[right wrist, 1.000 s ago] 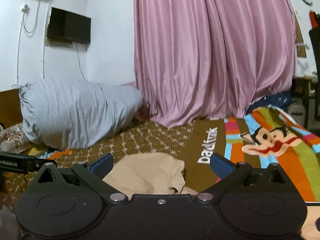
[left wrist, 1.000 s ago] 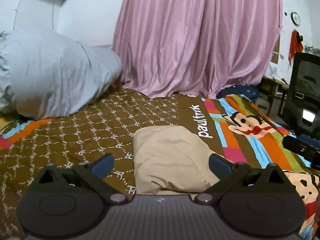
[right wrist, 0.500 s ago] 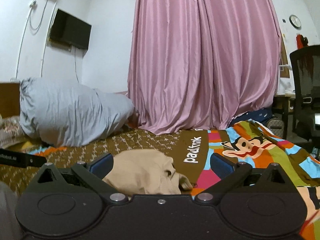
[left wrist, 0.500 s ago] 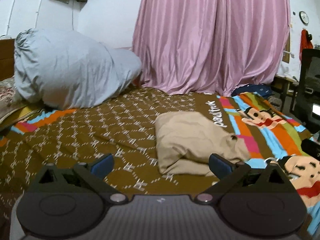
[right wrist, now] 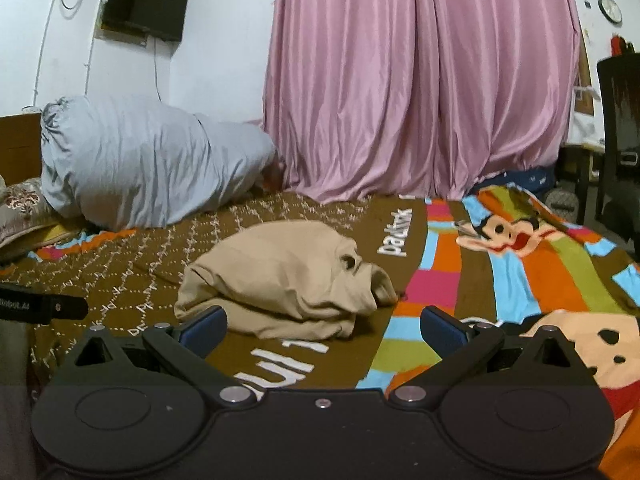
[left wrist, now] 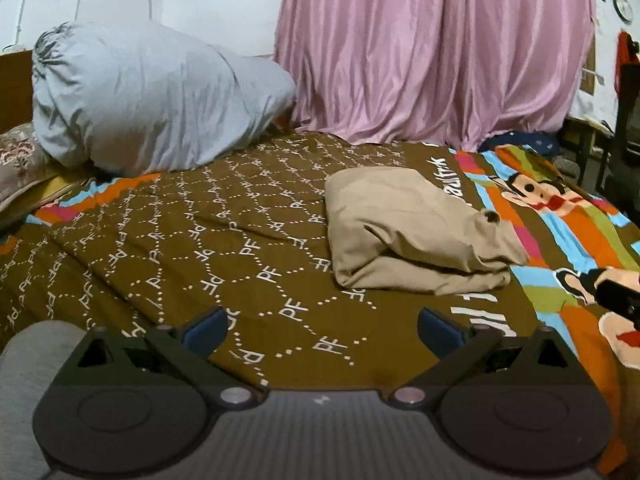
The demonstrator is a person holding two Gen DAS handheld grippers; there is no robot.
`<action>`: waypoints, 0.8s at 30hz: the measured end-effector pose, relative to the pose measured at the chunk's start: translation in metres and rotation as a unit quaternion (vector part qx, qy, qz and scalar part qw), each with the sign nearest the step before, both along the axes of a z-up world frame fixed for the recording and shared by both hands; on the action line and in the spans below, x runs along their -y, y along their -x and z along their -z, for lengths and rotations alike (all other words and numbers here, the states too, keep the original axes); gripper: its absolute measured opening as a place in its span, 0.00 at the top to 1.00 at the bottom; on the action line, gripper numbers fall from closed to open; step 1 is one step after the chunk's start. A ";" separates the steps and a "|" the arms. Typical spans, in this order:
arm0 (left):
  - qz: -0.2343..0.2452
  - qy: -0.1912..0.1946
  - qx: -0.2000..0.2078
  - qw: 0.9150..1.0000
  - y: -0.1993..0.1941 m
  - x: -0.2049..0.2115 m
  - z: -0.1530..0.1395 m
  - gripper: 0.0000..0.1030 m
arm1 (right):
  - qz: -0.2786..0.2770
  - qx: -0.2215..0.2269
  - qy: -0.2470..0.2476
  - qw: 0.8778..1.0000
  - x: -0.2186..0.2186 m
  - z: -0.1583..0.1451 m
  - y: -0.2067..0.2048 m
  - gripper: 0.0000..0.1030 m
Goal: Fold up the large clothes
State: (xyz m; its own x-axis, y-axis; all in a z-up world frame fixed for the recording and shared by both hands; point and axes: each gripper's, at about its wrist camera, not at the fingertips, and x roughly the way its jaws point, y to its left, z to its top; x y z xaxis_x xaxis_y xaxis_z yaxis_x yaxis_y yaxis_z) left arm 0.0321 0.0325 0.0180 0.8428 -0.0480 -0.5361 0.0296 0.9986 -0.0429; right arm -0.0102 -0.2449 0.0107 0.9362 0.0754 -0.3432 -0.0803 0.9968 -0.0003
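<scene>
A beige garment point(left wrist: 412, 232) lies folded into a thick bundle on the brown patterned bedspread point(left wrist: 208, 248). My left gripper point(left wrist: 324, 330) hangs open above the spread, short of the bundle and to its left, with nothing between its blue pads. In the right wrist view the same beige garment point(right wrist: 288, 280) rests just beyond my right gripper point(right wrist: 324, 330), which is open and empty too. The tip of the left gripper shows at the left edge of that view, and the right gripper's tip point(left wrist: 620, 300) at the right edge of the left wrist view.
A big grey stuffed bundle point(left wrist: 148, 100) sits at the head of the bed beside a patterned pillow point(left wrist: 20, 160). Pink curtains point(left wrist: 432, 52) hang behind. A black chair point(right wrist: 620, 140) stands at the right, a wall TV point(right wrist: 144, 10) upper left. The bedspread's striped cartoon part point(right wrist: 520, 264) lies right.
Both grippers have pulled back and away from the beige garment, which now lies farther off and fully in view. Both stay open and empty.
</scene>
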 end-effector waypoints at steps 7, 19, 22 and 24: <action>0.004 -0.002 0.002 1.000 0.000 0.003 0.000 0.01 | -0.009 -0.008 -0.008 1.000 0.000 0.003 -0.004 0.01; 0.004 -0.002 0.000 1.000 0.000 0.004 0.001 0.01 | -0.007 -0.011 -0.016 1.000 0.003 0.003 -0.004 0.01; 0.004 -0.002 0.000 1.000 0.000 0.004 0.001 0.01 | -0.008 -0.011 -0.015 1.000 0.003 0.003 -0.004 0.01; 0.004 -0.002 0.000 1.000 0.000 0.004 0.001 0.01 | -0.007 -0.011 -0.016 1.000 0.003 0.003 -0.004 0.01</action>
